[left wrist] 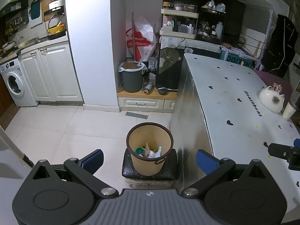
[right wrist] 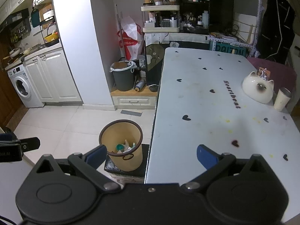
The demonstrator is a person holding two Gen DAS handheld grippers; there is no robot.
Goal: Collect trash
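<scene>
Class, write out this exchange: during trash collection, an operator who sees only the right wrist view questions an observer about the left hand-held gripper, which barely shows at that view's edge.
Operator: Is the left hand-held gripper open or shut?
Observer: The left hand-held gripper is open, its jaws wide apart with nothing gripped.
Operator: What is it facing?
Observer: The tan bin, which sits centred between its two fingers in the left wrist view.
</scene>
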